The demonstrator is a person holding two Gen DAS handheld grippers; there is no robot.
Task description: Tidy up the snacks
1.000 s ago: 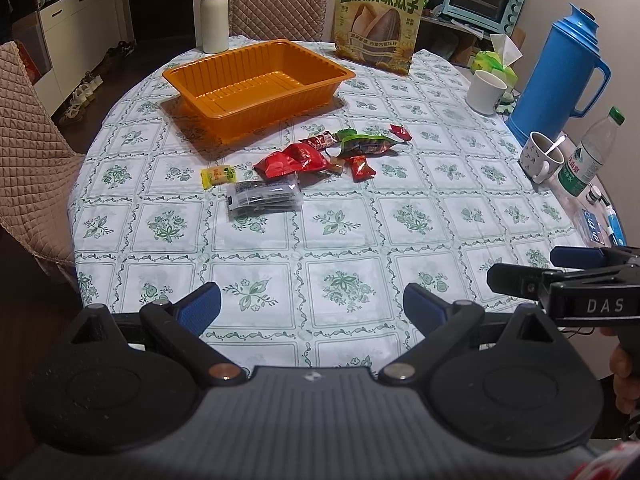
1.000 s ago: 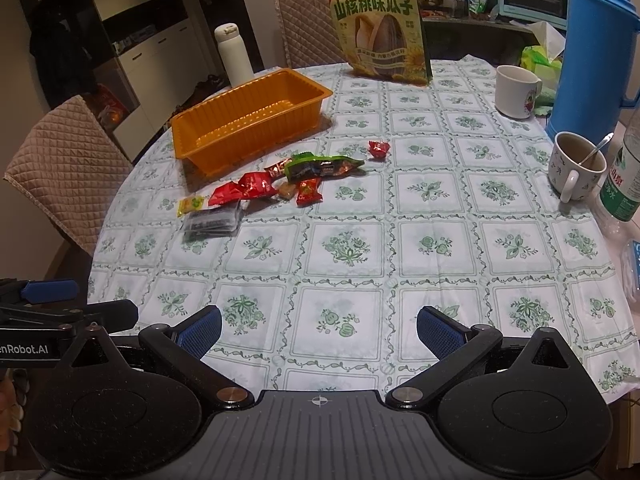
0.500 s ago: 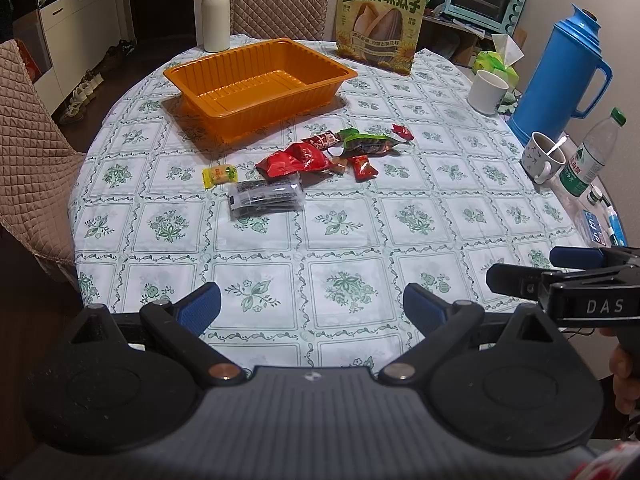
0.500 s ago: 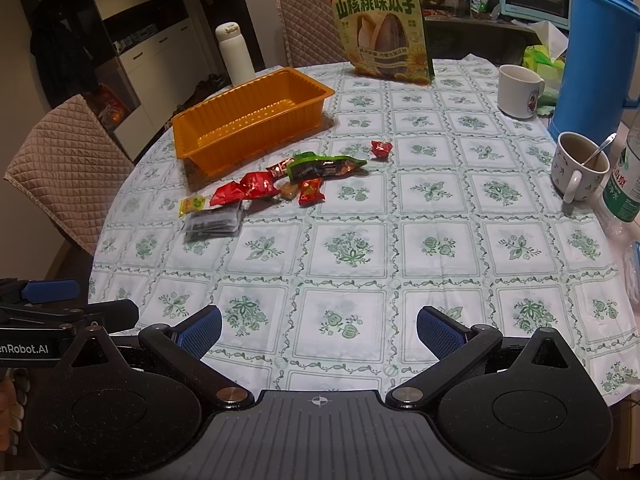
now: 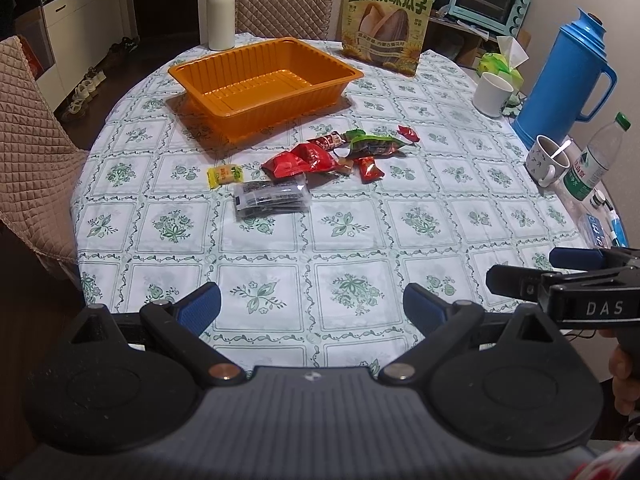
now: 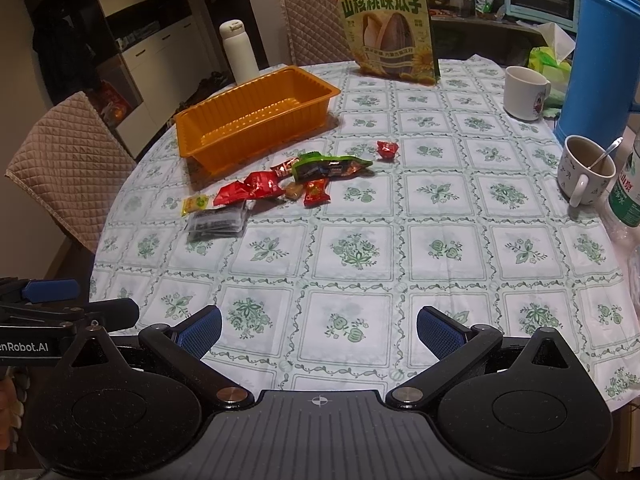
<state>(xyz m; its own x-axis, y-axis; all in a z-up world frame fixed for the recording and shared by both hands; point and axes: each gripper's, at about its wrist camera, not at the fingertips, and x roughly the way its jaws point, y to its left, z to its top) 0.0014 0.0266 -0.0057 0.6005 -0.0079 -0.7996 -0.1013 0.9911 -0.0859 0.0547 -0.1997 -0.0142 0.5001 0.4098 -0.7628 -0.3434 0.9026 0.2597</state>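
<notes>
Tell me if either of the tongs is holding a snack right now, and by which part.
Nothing is held. The left tongs and right tongs are both open over the near table edge, short of the snack pile.

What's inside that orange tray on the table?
Nothing that shows: the orange tray has a bare ribbed floor in both views. Its near wall hides a strip of floor. The snacks lie outside it.

Left tool (image 5: 312,306) hangs over the near edge of the surface (image 5: 400,216), fingers spread wide, nothing between them. Right tool (image 5: 560,276) is at the right edge, side-on. Orange tray (image 5: 266,80) sits far left, empty. Loose snacks near it: yellow candy (image 5: 225,175), grey packet (image 5: 273,199), red packet (image 5: 298,161), green packet (image 5: 374,144). Sunflower seed bag (image 5: 386,20) stands upright at the far side.
</notes>
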